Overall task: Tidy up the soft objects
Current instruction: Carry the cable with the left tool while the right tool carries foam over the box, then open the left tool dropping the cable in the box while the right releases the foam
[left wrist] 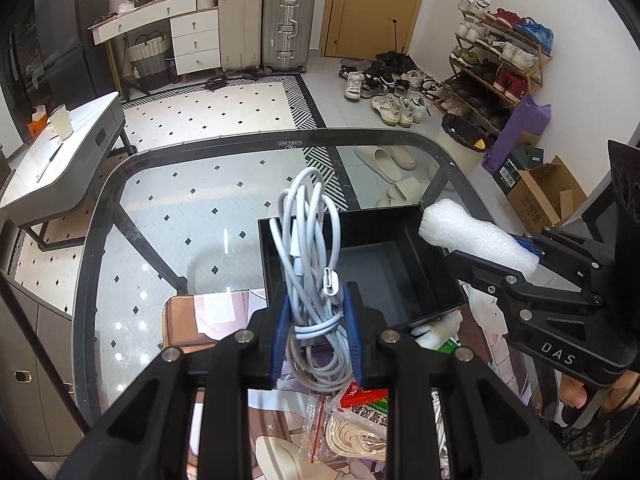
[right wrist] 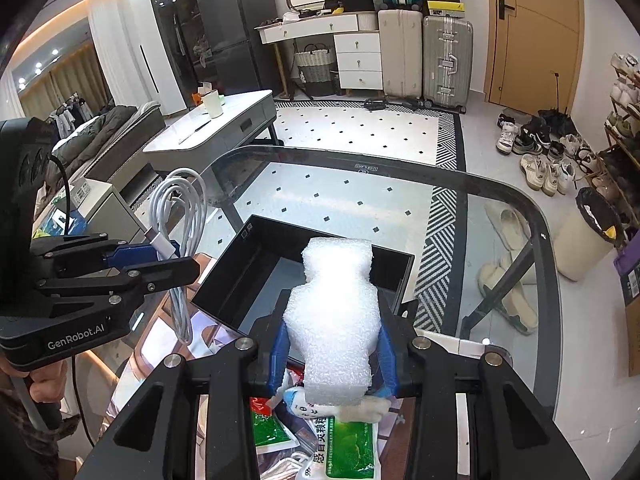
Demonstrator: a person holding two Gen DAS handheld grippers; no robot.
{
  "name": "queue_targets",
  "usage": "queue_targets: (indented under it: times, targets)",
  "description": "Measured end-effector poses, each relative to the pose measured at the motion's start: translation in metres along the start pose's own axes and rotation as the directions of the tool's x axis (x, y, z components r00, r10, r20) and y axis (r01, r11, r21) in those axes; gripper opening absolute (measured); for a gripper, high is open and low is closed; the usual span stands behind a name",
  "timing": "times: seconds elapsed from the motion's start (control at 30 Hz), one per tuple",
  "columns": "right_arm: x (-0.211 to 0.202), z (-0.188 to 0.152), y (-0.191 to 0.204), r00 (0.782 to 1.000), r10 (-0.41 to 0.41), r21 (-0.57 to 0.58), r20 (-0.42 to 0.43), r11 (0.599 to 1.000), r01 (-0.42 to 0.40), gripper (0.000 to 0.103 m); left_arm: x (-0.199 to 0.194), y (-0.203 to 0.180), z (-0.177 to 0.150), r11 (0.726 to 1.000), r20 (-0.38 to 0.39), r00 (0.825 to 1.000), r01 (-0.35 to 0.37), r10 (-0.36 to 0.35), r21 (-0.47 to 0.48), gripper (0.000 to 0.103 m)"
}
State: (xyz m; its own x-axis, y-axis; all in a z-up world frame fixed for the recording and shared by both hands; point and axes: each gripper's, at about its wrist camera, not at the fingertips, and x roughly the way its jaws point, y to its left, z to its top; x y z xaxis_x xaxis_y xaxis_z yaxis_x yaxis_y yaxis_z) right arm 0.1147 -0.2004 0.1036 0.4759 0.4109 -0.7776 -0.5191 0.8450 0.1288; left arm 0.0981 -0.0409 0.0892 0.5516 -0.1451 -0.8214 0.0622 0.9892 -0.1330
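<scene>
Rounded glass table [left wrist: 100, 216] over diamond-tiled floor; left gripper [left wrist: 316, 320] clamps coiled white cable [left wrist: 308, 240], right gripper [right wrist: 334, 356] squeezes white foam block [right wrist: 336, 320] above open black box [left wrist: 384, 264], probably empty.

Both my grippers are matte black plastic linkages with silver pivot screws and blue finger pads [left wrist: 280, 332]. Left gripper [left wrist: 316, 332] body reads "GenRobot.AI" in white, with a black cable looping off the back. Right gripper [right wrist: 334, 356] has "DAS" on its side plate. Camera housings are black with round holes. Dark patterned sleeve [left wrist: 600, 436] at the wrist.
</scene>
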Motion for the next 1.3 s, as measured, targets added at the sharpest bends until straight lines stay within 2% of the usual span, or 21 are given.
queue_targets:
  times: [0.37, 0.7, 1.3]
  targets:
    - [0.015, 0.012, 0.000, 1.000, 0.018, 0.008, -0.009, 1.000, -0.018, 0.037, 0.018, 0.000, 0.020, 1.000, -0.009, 1.000, 0.025, -0.025, 0.003, 0.024]
    - [0.038, 0.020, -0.003, 0.998, 0.039, 0.019, -0.042, 0.999, -0.038, 0.037, 0.047, 0.003, 0.030, 0.999, -0.048, 0.998, 0.047, -0.048, -0.012, 0.024]
    - [0.092, 0.014, -0.013, 0.992, 0.058, 0.034, -0.114, 0.998, -0.055, 0.037, 0.092, 0.000, 0.021, 0.998, -0.148, 0.987, 0.054, -0.058, -0.028, 0.024]
